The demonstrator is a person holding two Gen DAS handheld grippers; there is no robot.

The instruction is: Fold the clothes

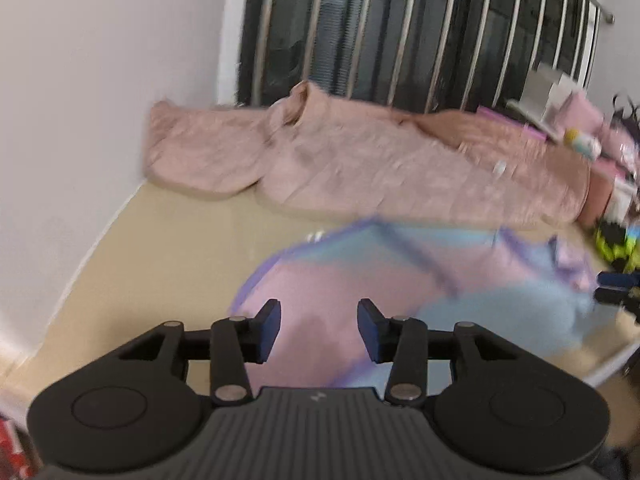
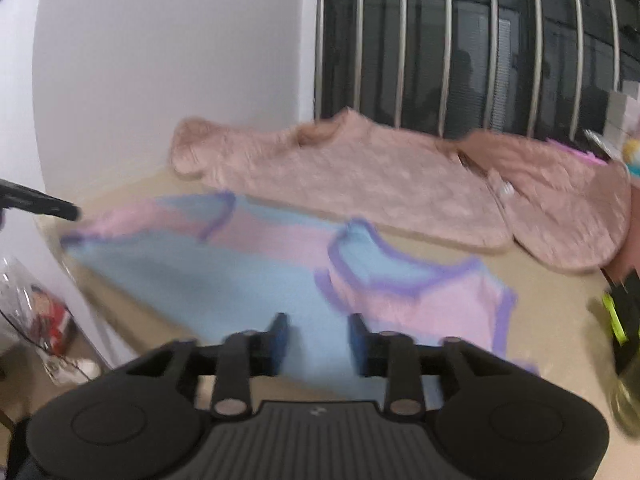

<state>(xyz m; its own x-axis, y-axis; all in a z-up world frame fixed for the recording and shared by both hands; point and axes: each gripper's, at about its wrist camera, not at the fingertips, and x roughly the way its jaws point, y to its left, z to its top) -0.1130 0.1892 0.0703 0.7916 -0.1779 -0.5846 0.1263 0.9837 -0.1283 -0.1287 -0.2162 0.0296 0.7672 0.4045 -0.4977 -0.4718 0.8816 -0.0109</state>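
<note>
blurred: striped garment point(image 1: 360, 272) | cut off: clutter point(image 1: 616, 160) at right edge

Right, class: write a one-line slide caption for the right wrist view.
Open right claw above a pink-and-blue garment on the beige table, a pink fuzzy top behind.

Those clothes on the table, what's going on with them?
A person with a gripper in each hand is folding clothes. A pink and blue top lies on the beige table, and a pink garment is spread behind it by the barred window. Both the left gripper and the right gripper are open above the top, and neither holds anything.
</note>
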